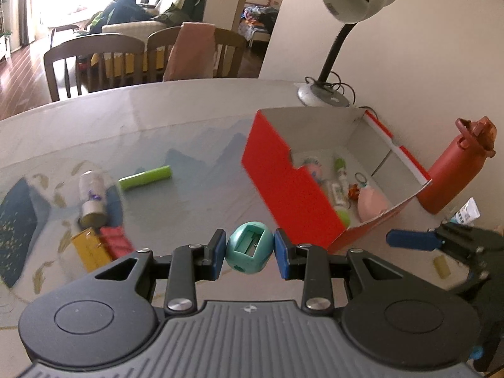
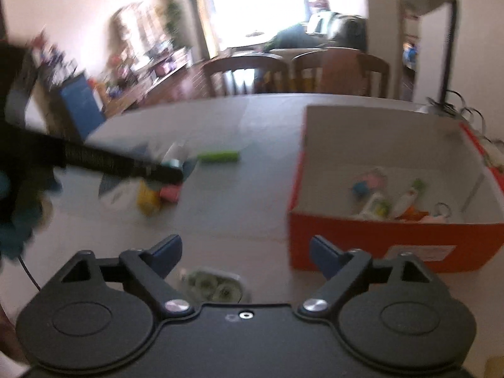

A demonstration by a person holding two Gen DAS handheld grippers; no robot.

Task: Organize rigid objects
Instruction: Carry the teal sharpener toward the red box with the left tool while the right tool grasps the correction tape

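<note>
The left gripper (image 1: pixel 250 253) jaws clamp a teal ball-shaped sharpener (image 1: pixel 249 252) just left of the red box (image 1: pixel 283 186) on the counter (image 1: pixel 189 126) — the right gripper (image 2: pixel 244 256) jaws stand wide, empty; the box label is unreadable.

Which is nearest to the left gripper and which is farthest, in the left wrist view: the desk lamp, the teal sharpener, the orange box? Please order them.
1. The teal sharpener, held between the pads of the left gripper.
2. The orange box, just ahead, to the right.
3. The desk lamp, behind the box at the table's far edge.
</note>
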